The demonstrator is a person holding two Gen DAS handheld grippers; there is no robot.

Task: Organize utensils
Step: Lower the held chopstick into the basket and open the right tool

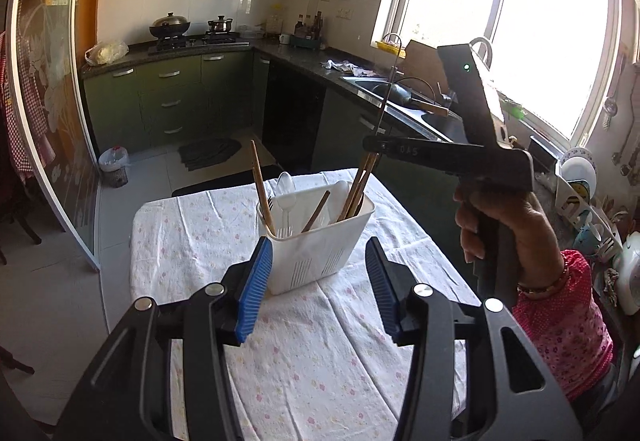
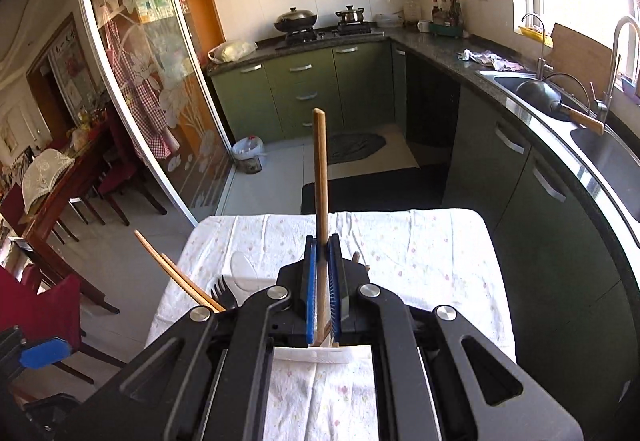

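Observation:
A white plastic utensil caddy point(image 1: 316, 241) stands on the table, holding wooden chopsticks point(image 1: 262, 187), white plastic spoons point(image 1: 286, 189) and a fork. My left gripper point(image 1: 318, 265) is open and empty, its blue pads on either side of the caddy's near end, short of it. My right gripper point(image 2: 323, 273) is shut on a wooden chopstick point(image 2: 320, 177) that stands upright over the caddy's right section. In the left wrist view the right gripper point(image 1: 372, 145) hangs above a bundle of chopsticks point(image 1: 360, 185). The caddy rim point(image 2: 320, 355) shows below my right gripper.
The table is covered by a white flowered cloth point(image 1: 312, 341). Green cabinets and a dark counter with a sink point(image 2: 560, 97) run along the right. A stove with pots point(image 2: 320, 25) is at the back. A glass sliding door point(image 2: 160, 81) and dining chairs stand left.

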